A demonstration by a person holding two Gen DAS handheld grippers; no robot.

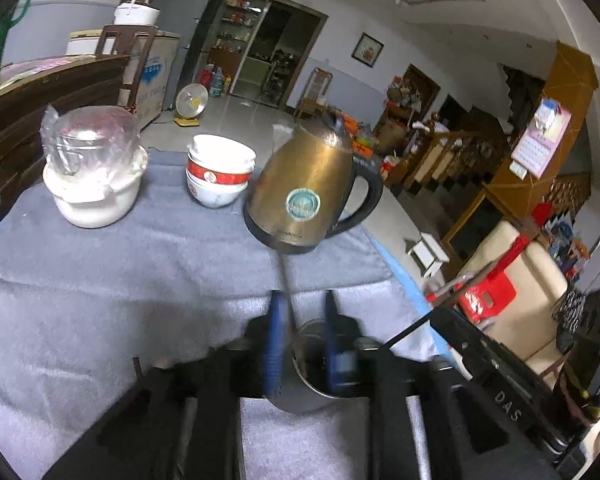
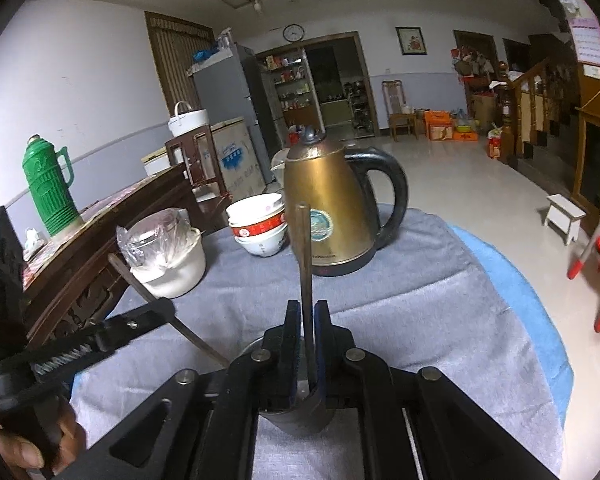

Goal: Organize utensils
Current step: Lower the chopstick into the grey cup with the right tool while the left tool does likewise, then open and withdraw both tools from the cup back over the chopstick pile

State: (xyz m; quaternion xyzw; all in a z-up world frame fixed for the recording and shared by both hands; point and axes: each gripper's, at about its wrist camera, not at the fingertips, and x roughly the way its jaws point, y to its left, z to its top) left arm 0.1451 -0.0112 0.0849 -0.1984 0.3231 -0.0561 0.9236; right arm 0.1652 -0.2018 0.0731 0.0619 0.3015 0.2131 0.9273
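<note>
Both grippers' fingers are standing released: left gripper [image 1: 300, 332] and right gripper [image 2: 307, 336] each straddling a chopstick [image 2: 305, 264] over the metal holder [image 1: 312, 360].

The worktop [image 2: 548, 320] is round with a blue covering, and a grey cloth [image 2: 420, 300] lies spread over most of it, leaving a blue strip bare along the right edge. Standing on the cloth at the far side are a brass-coloured kettle [image 2: 328, 208] with a black handle, a stack of white and red bowls [image 2: 258, 224] just beside it on the left, and farther left a white pot [image 2: 176, 264] with a plastic-wrapped glass lid. Near the front stands a metal cup [image 1: 312, 360] holding utensils.
</note>
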